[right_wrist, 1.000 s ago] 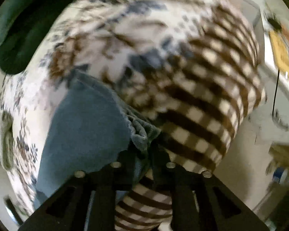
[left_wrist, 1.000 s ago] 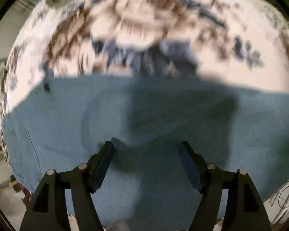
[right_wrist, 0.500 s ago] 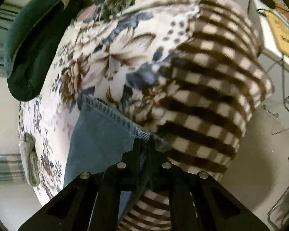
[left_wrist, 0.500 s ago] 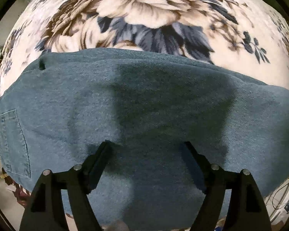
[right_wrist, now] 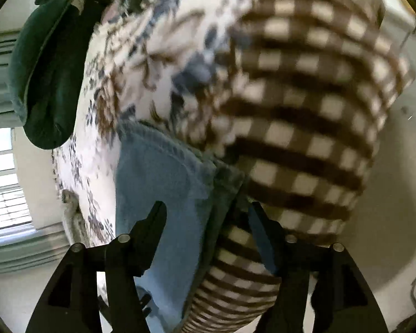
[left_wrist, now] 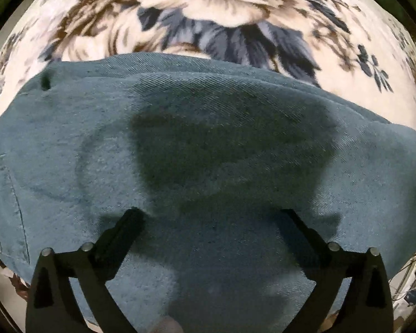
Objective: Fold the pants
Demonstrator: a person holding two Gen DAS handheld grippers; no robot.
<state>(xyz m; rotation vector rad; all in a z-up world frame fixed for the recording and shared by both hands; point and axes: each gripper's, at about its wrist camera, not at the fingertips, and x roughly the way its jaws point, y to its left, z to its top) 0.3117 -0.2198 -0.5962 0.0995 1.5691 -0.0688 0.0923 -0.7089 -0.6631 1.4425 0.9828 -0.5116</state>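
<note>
no text, label, brand, number or sign could be read in either view.
</note>
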